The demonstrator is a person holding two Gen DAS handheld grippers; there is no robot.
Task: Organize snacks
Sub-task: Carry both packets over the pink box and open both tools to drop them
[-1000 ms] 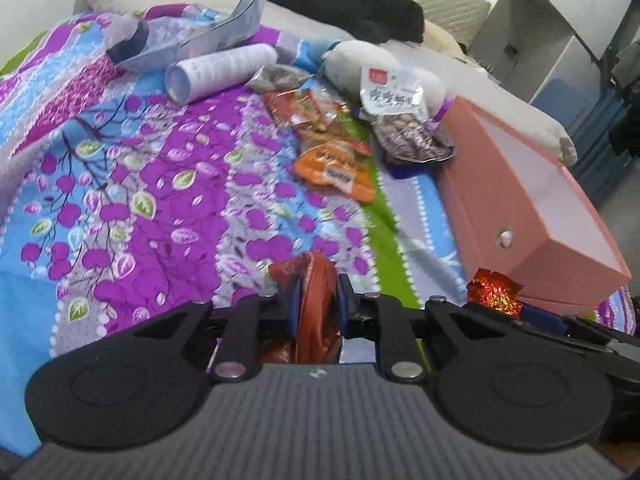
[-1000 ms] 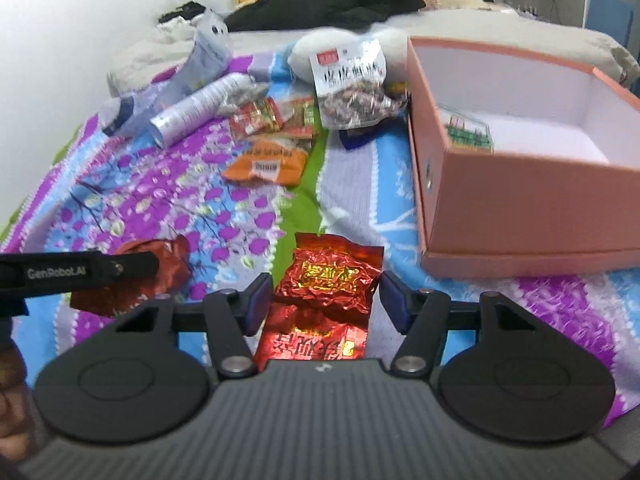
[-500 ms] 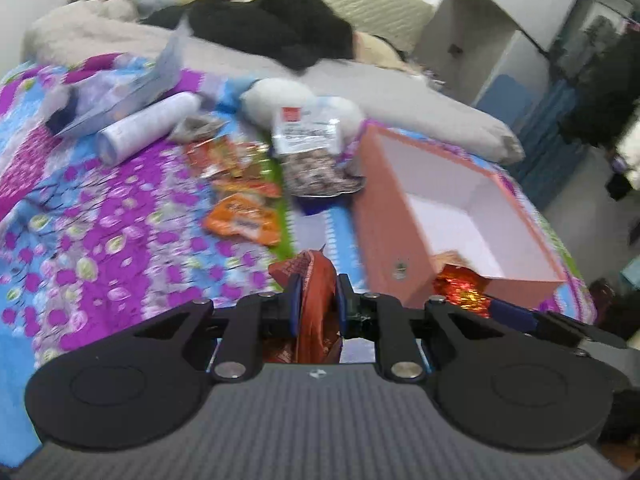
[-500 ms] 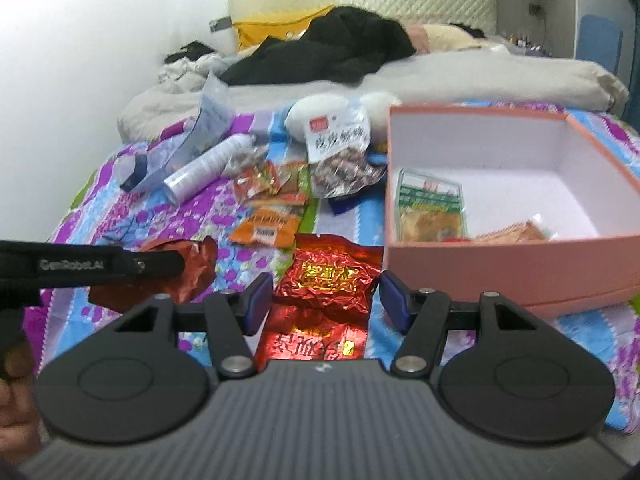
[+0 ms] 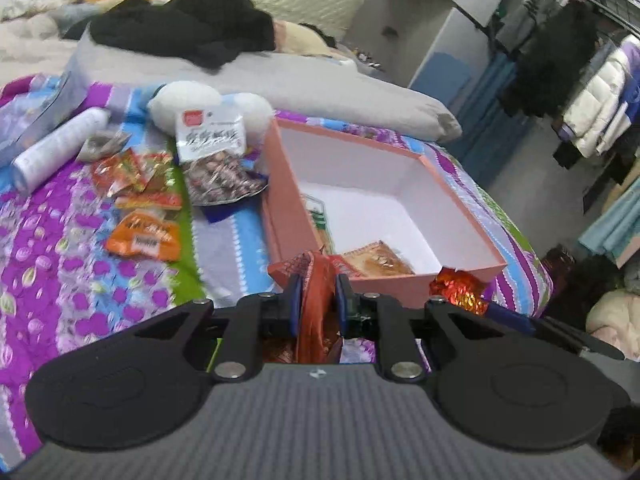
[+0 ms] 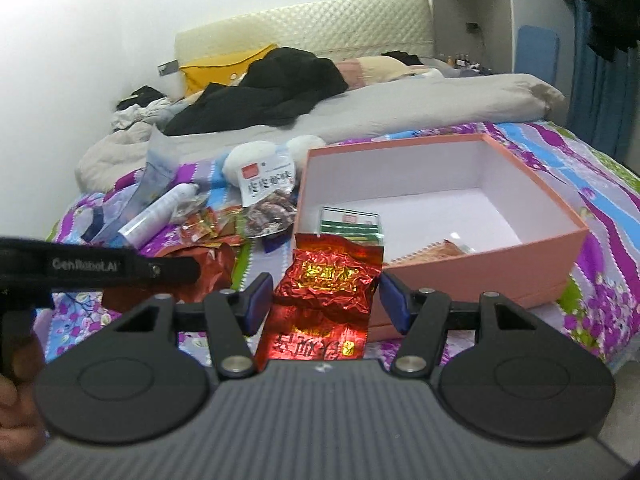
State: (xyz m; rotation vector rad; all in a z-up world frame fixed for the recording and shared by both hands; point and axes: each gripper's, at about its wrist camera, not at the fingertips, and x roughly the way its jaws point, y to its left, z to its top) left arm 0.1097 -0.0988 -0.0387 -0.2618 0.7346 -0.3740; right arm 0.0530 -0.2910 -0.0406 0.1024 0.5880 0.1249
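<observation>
One pink box (image 6: 472,264) sits on the bed, with three packets inside. Each of two grippers holds one red packet. One white bottle (image 5: 56,148) lies nearby.

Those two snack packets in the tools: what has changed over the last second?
Both tools rose off the bedspread toward the pink box, which now shows its inside. The left tool still pinches its dark red packet; the right tool still carries the shiny red foil packet. Loose snacks stayed put.
</observation>
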